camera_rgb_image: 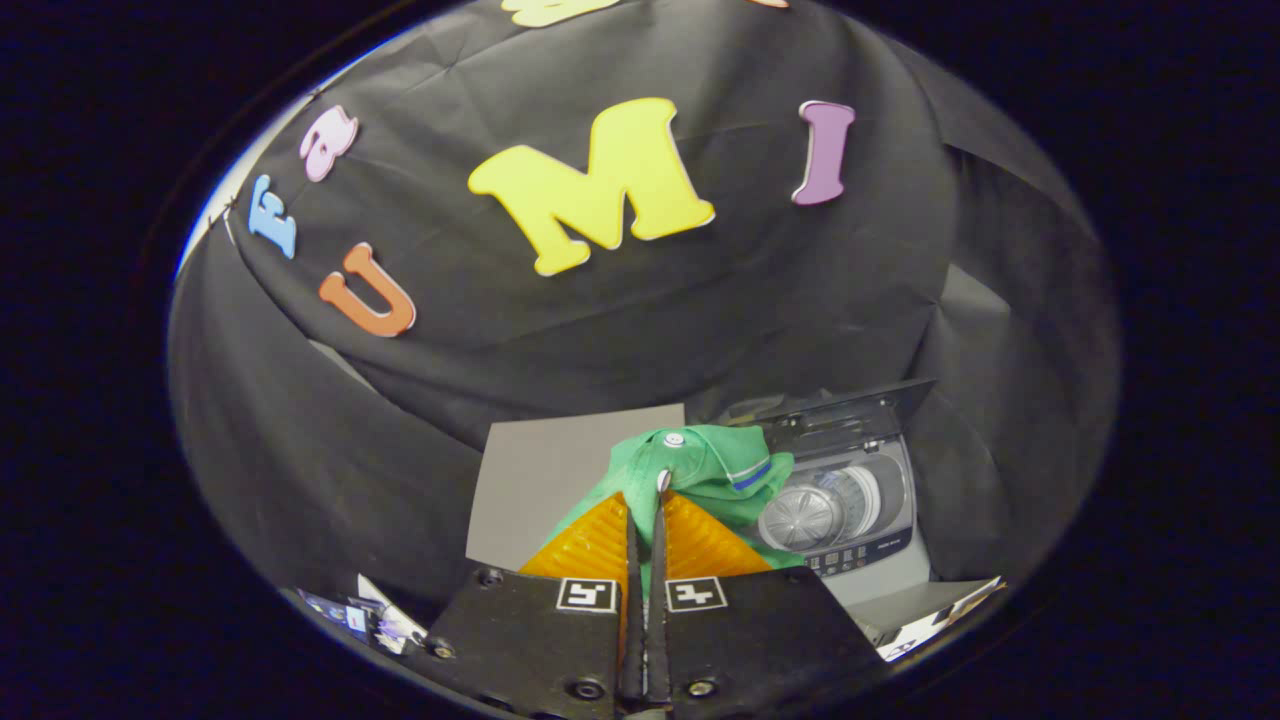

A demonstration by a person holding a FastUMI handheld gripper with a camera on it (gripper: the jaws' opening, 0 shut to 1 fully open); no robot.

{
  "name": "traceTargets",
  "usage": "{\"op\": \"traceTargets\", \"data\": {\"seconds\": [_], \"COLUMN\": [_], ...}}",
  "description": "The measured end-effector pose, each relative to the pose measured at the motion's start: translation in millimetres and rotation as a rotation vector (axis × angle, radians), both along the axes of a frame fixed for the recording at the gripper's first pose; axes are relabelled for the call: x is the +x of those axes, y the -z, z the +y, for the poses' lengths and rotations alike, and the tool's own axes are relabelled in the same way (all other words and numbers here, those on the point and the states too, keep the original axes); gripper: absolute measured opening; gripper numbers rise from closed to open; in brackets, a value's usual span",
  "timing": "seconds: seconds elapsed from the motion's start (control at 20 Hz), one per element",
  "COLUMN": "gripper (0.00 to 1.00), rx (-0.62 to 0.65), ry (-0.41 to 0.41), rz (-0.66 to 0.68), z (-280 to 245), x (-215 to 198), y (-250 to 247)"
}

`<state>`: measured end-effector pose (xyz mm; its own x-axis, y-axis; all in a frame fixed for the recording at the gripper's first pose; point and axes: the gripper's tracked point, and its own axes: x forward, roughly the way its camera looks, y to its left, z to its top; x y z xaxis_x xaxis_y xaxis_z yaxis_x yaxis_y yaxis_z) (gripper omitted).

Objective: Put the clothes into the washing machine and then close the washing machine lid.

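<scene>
Pinching the green shirt (715, 470) at lower centre, the fingers (645, 505) are closed on soft, light, floppy cloth.

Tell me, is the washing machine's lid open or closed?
Open. The lid stands tipped up behind the washing machine, and you can see down into its drum.

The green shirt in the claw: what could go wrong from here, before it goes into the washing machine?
1. The claw pinches only a small fold of the green shirt; it may slip out.
2. The hanging cloth may catch on the rim of the washing machine instead of falling into the drum.
3. The raised lid stands just behind the opening; the claw may bump it.
</scene>
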<state>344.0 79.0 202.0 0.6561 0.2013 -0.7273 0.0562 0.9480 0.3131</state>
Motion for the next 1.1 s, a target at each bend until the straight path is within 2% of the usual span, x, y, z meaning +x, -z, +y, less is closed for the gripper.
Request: {"op": "traceTargets", "data": {"seconds": [0.25,0.55,0.7,1.1], "gripper": [0.05,0.05,0.05,0.05], "rx": [-0.055,-0.074,-0.092,-0.042], "ry": [0.053,0.154,0.16,0.123], "rz": [-0.046,-0.069,-0.068,0.003], "z": [-52,-110,-128,-161], "x": [-8,-9,-11,15], "y": [-9,-13,-10,47]}}
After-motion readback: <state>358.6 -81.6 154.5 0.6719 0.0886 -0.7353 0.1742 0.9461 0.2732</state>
